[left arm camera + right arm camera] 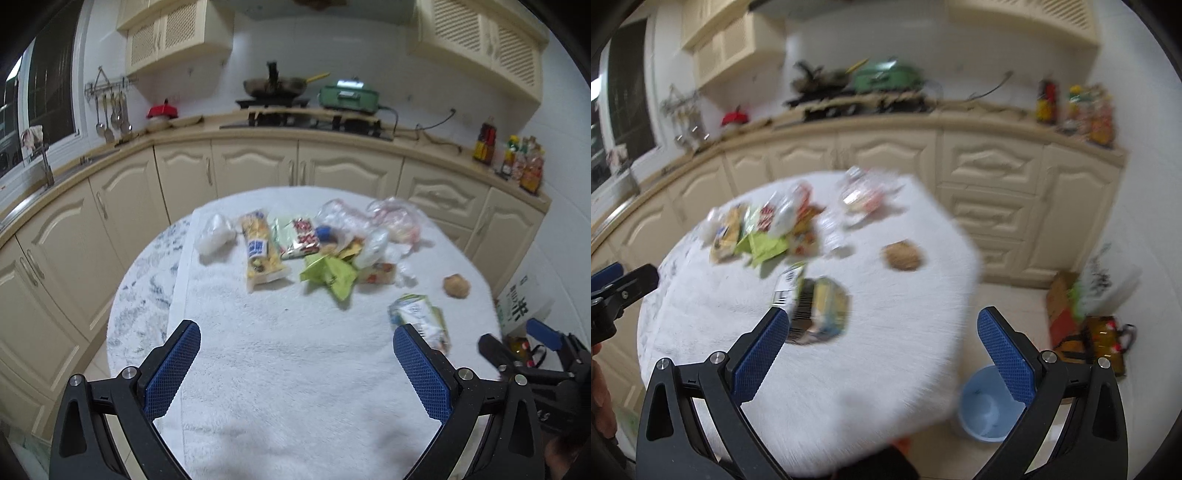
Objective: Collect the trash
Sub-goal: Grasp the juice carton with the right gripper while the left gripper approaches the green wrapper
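Several pieces of trash lie on a round table under a white fluffy cloth (280, 362): a yellow snack bag (260, 251), a green wrapper (330, 275), clear plastic bags (395, 219), a brown crumpled ball (457, 285) and a crushed carton (419, 317). My left gripper (295, 365) is open and empty above the near part of the table. My right gripper (879, 354) is open and empty, with the crushed carton (820, 310) just beyond its left finger. A light blue bin (986, 406) stands on the floor to the right of the table.
Cream kitchen cabinets (255, 166) curve behind the table, with a stove, a wok and a green cooker (349, 96) on the counter. Bottles (524, 162) stand at the counter's right end. Boxes and a bag (1100, 332) sit on the floor at the right.
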{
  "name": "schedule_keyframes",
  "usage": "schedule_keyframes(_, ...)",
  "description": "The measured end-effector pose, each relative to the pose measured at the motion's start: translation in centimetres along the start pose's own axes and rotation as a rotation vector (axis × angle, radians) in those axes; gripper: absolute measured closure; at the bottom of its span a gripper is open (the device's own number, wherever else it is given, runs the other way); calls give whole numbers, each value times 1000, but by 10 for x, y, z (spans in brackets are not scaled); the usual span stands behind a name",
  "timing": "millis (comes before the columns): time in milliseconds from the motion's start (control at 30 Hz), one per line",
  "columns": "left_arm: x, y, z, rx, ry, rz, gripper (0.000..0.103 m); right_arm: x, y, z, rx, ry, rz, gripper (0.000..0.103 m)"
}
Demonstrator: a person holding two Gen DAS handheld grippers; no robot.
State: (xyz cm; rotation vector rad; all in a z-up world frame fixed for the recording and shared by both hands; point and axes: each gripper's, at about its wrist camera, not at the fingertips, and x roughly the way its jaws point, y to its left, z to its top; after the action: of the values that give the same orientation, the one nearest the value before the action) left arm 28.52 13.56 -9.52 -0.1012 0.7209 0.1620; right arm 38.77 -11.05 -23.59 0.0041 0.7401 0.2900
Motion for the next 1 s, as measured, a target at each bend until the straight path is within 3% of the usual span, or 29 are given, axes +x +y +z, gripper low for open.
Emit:
schedule_keyframes(167,36,0,15,-6,47,24,1,53,26,4,-39,75,53,0)
schedule_keyframes(233,48,-1,20,-8,61,28,1,63,30,5,-35,92,99,0)
schedule_keyframes(433,79,-5,41,-12,82,-11,1,89,37,10,-62,162,133,0)
schedule_keyframes(533,93,-4,47,-5,94,-37,1,88,31,13,-54,150,142,19)
schedule_keyframes(600,100,-3,52,-8,100,-46,1,89,25,16,-43,144,144,45)
schedule_keyframes(700,114,-4,59,4,104,-56,1,92,10,21,10,138,213,55)
schedule_keyframes(800,126,-14,64,24,109,-56,1,95,4,23,20,149,251,51)
schedule_keyframes(833,131,-16,66,24,111,-57,1,95,2,25,32,145,262,44)
schedule_keyframes(867,137,-18,68,24,119,-59,1,96,0,26,37,140,264,25)
schedule_keyframes(900,141,-20,70,25,123,-62,1,96,-1,29,34,129,259,18)
schedule_keyframes(1000,156,-26,73,36,144,-68,1,101,-3,36,34,123,265,18)
